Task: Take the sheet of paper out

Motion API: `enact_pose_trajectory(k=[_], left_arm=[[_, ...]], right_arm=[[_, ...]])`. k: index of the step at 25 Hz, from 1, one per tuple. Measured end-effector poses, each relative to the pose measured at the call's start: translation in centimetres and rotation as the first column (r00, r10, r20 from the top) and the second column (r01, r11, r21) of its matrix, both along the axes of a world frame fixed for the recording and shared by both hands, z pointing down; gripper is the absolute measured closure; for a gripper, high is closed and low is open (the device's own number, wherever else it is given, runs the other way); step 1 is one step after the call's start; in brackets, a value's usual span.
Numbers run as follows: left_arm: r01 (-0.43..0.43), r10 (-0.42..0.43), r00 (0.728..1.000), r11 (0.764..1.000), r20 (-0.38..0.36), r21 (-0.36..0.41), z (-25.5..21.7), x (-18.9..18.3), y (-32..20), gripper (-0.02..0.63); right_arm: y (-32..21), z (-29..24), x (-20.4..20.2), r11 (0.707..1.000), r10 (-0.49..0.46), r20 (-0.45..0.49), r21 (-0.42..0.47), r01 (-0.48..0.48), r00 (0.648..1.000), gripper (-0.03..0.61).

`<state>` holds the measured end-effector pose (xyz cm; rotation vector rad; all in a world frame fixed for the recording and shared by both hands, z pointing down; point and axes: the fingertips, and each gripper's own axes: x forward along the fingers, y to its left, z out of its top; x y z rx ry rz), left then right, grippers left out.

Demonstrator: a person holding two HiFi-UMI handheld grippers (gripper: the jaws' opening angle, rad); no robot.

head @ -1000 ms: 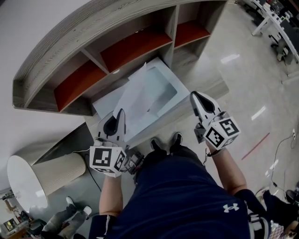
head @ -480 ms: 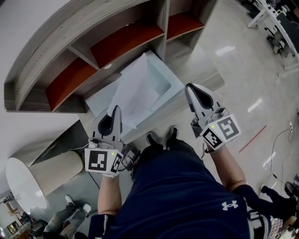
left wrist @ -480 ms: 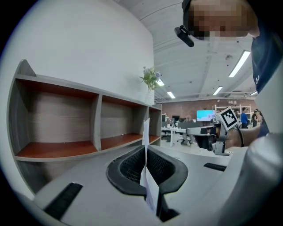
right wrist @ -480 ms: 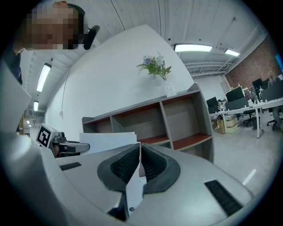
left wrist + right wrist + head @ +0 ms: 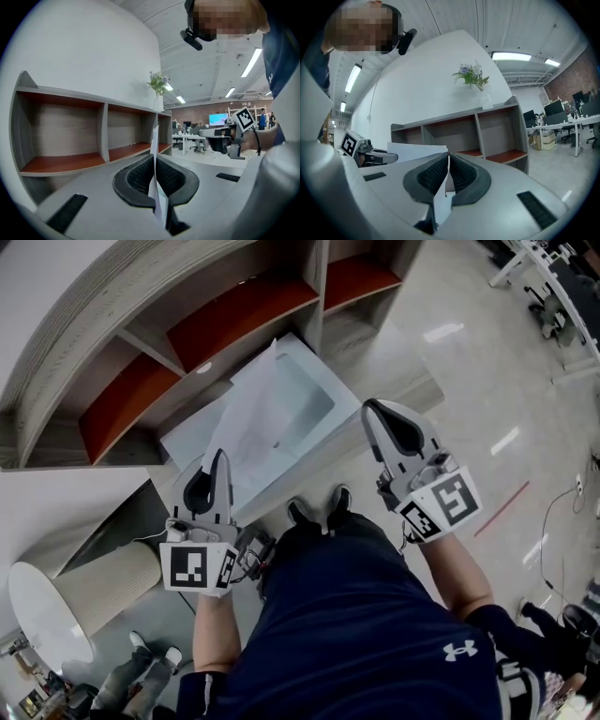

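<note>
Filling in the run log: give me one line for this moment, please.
left claw: shut on sheet of paper | paper: overlaps white box, head view | right claw: shut, apart from paper

Shelf unit [image 5: 112, 315] blocks 10 to 12 o'clock. White box [image 5: 314, 371] sits at its foot, sheet of paper [image 5: 248, 418] slanting across it. Beige cylinder [image 5: 103, 587] crowds 8 o'clock. Floor [image 5: 469, 362] open from 1 to 3 o'clock.
</note>
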<state>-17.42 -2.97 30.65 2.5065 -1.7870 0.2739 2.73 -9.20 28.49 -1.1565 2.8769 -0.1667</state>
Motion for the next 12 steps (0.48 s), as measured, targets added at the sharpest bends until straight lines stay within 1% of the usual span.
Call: enact_pose_trajectory(k=[8,10,12], left_arm=[[-0.008,0.008,1.0,1.0,-0.004,0.001,0.06,0.4,0.12,0.6],[-0.011,0.011,1.0,1.0,-0.003,-0.001,0.12,0.43,0.05,0.6],[-0.014,0.014,1.0,1.0,-0.003,-0.003,0.16,0.42,0.0,0.6]], right_arm=[[0.92,-1.04,-0.2,0.998,-0.001,-0.039,0.069,0.003,0.999,0.563],[0.9,-1.12,-0.29,0.998,-0.006,-0.025,0.061,0.008,1.0,0.563],[0.71,-1.03,-0.26,1.0,-0.013,0.015,0.025,0.012,1.0,0.563]])
